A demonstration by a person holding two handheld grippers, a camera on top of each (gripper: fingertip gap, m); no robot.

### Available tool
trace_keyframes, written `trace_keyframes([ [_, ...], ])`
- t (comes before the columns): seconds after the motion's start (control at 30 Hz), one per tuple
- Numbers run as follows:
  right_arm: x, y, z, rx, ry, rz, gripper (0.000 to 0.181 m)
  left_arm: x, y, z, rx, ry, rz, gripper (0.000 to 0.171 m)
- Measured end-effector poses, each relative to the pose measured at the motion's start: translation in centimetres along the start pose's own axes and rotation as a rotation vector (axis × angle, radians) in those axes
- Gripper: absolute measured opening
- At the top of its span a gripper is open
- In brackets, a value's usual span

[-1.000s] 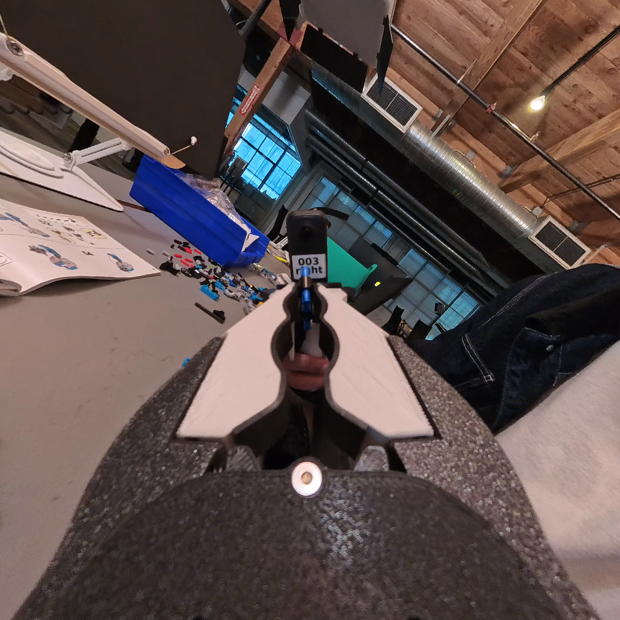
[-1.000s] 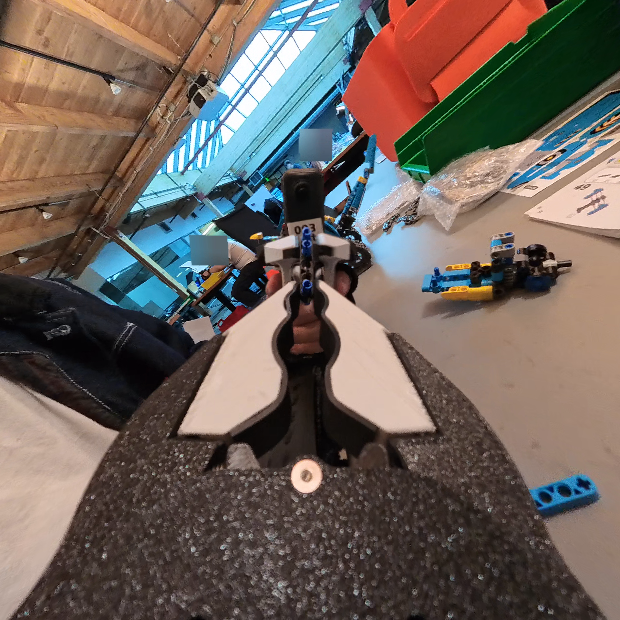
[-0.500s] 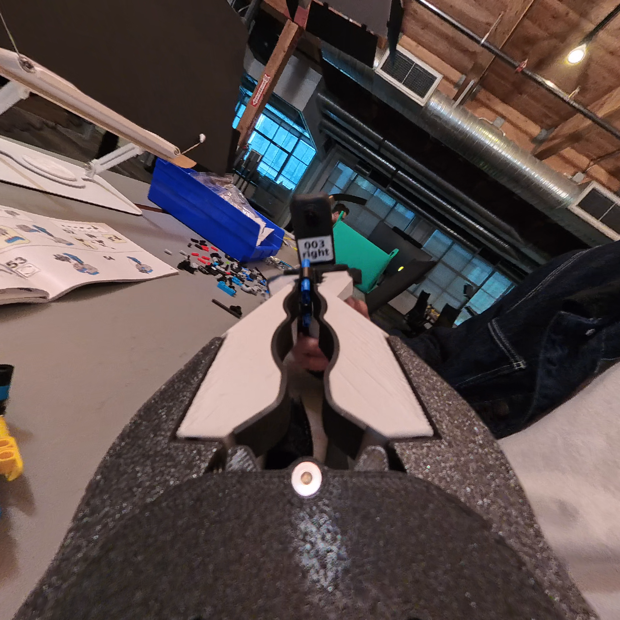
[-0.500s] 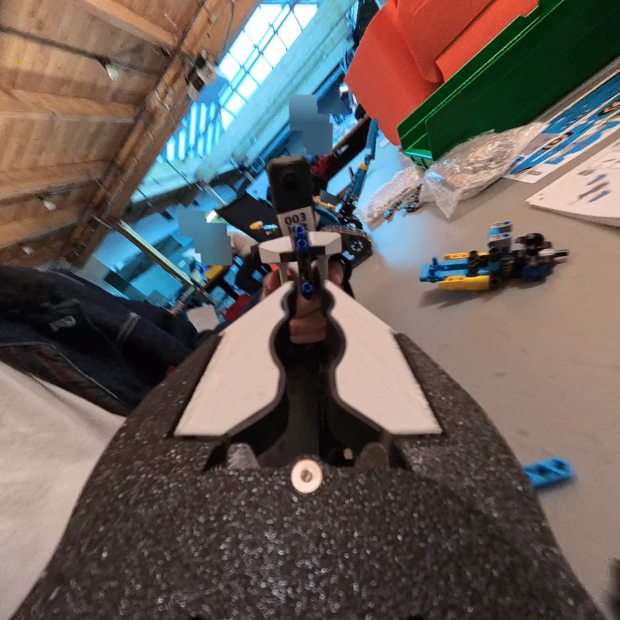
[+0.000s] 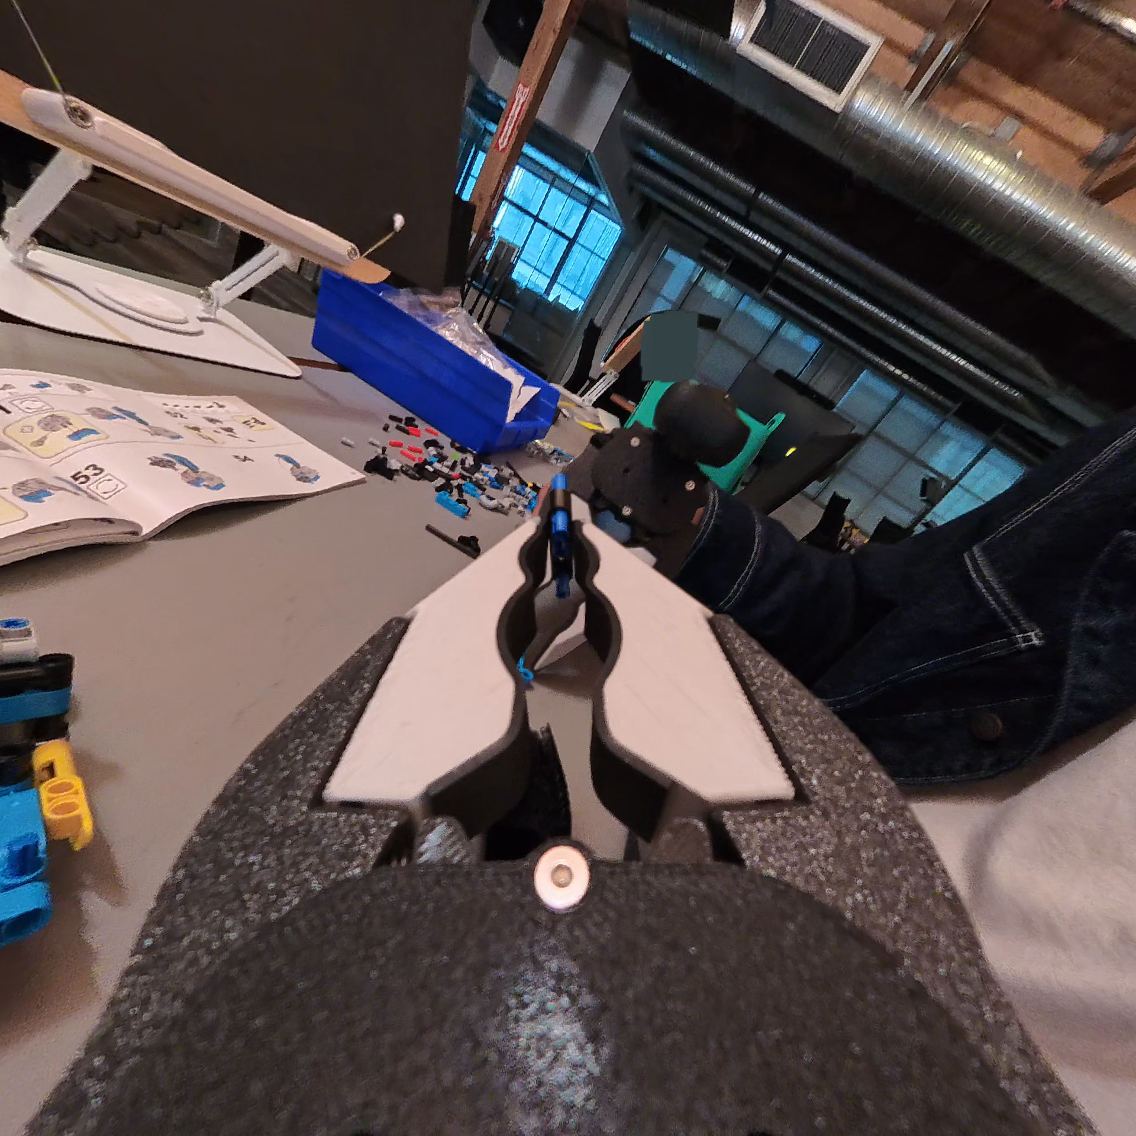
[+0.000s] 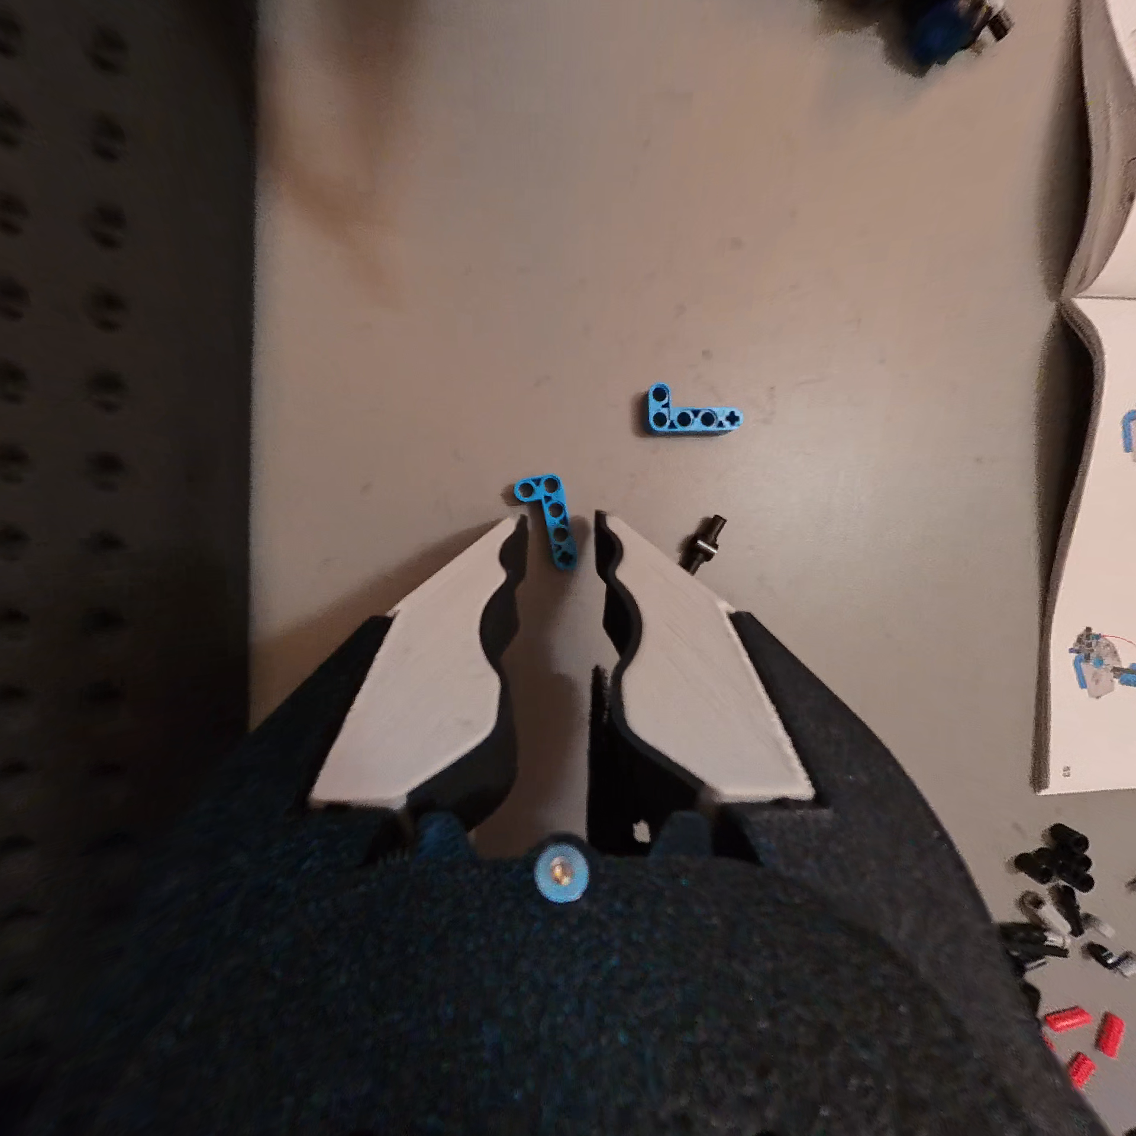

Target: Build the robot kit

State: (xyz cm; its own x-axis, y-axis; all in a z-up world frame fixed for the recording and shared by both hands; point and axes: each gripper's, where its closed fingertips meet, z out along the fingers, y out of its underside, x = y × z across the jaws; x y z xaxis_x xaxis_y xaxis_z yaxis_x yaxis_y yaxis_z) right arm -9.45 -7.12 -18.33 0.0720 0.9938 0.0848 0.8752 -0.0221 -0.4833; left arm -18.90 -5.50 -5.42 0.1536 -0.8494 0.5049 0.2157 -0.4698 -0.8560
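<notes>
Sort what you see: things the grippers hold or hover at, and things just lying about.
At the grippers:
left gripper, shut on a blue pin piece
right gripper, open, tips either side of a blue L-beam

Lying about:
second L-beam
black pin
booklet
blue bin
small parts pile
half-built model

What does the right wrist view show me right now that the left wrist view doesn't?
Only the right wrist view: the right gripper open, pointing down at the table, a blue L-shaped beam between its fingertips, a second blue L-shaped beam farther off, and a black pin beside the right finger.

Only the left wrist view: the left gripper shut on a blue pin piece, a blue bin, and a partly built blue and yellow model.

Both: the grey table, an open instruction booklet and loose small parts.
</notes>
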Motion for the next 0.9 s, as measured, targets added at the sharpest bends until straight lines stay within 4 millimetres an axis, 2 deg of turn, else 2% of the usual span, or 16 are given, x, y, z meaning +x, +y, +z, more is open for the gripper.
trace_keyframes([
  [0.07, 0.0, -0.2, 0.4, -0.003, -0.011, -0.008, 0.02, 0.1, -0.2, -0.1, 0.013, 0.015, -0.023, 0.007],
  [0.13, -0.4, -0.1, 0.7, -0.017, -0.041, -0.016, 0.007, 0.2, -0.6, -0.2, 0.031, 0.03, -0.039, 0.007],
  [0.17, -0.5, -0.2, 0.7, -0.016, -0.044, -0.016, 0.007, 0.2, -0.7, -0.3, 0.039, 0.032, -0.045, 0.007],
  [0.2, 0.1, -0.6, 0.5, -0.001, -0.007, -0.023, 0.007, 0.1, -0.8, -0.4, 0.045, 0.032, -0.05, 0.007],
  [0.27, 1.3, -3.6, -1.3, 0.164, 0.03, 0.03, 0.007, 0.0, -0.9, -0.5, 0.048, 0.029, -0.053, 0.007],
  [0.33, 2.8, -8.6, -5.3, 0.497, -0.022, 0.204, 0.006, -0.2, -0.3, -0.3, 0.018, 0.017, -0.047, 0.007],
  [0.37, 3.3, -11.0, -7.7, 0.696, -0.089, 0.297, 0.006, -0.2, 0.0, -0.2, 0.0, 0.02, -0.051, 0.007],
  [0.4, 3.5, -12.7, -9.2, 0.849, -0.192, 0.397, 0.006, -0.1, 0.3, 0.0, -0.014, 0.025, -0.051, 0.007],
  [0.43, 3.8, -13.5, -9.3, 0.916, -0.285, 0.49, 0.005, -0.1, 0.6, 0.1, -0.03, 0.025, -0.05, 0.007],
  [0.5, 3.9, -14.0, -7.9, 0.956, -0.407, 0.611, 0.005, -0.1, 0.9, 0.3, -0.046, 0.031, -0.061, 0.007],
  [0.57, 3.2, -14.5, -7.4, 0.994, -0.535, 0.682, 0.005, -0.3, 1.0, 0.2, -0.049, 0.033, -0.083, 0.007],
  [0.63, 2.9, -14.4, -6.3, 0.967, -0.535, 0.695, 0.006, -0.3, 1.0, 0.1, -0.051, 0.045, -0.109, 0.007],
  [0.9, 3.1, -13.9, -5.3, 0.962, -0.567, 0.736, 0.006, -1.0, 1.6, 0.1, -0.084, 0.038, -0.174, 0.006],
])
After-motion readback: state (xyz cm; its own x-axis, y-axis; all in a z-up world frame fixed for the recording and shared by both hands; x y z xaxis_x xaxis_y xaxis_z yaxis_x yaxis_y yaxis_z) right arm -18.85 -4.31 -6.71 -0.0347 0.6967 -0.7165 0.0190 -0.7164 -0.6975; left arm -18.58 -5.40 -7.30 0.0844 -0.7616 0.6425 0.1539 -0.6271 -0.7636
